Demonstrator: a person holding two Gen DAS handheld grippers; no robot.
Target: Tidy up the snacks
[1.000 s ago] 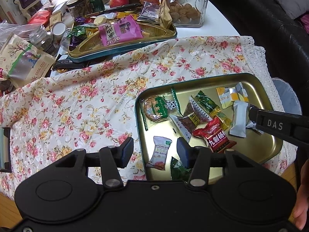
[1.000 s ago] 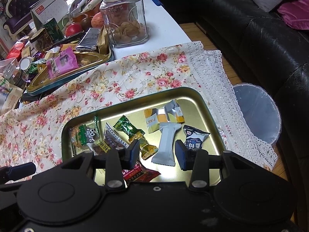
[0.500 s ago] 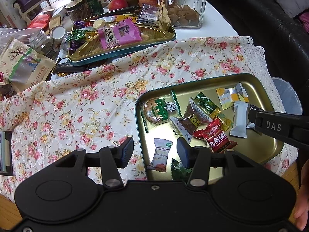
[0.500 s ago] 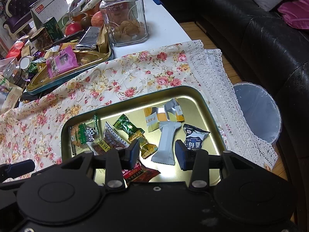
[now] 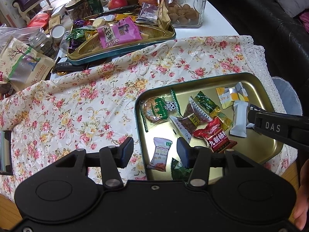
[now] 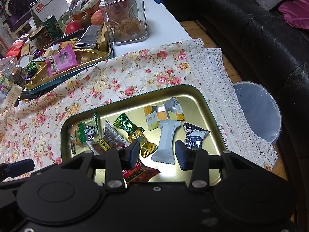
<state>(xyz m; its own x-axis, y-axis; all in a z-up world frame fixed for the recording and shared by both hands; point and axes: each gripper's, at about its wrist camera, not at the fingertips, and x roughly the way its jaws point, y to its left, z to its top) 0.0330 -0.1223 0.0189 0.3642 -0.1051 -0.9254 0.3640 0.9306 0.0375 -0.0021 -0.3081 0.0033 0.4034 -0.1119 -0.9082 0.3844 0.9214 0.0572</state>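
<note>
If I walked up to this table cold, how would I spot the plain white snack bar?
Find the gold tin tray on the flowered cloth, at the end nearest the black sofa. Towards its sofa side lies the white snack bar, between a green-and-gold candy and a small packet with a cartoon face. It alone has a blank, unprinted wrapper.

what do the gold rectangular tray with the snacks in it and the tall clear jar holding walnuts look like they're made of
Gold rectangular tray: looks like thin metal, probably tinplate, with a glossy gold lacquer inside; it mirrors the light and has a rolled teal rim.
Tall clear jar: looks like glass; see-through faceted walls with bright glints and a thick threaded neck, though clear hard plastic cannot be ruled out.
</note>
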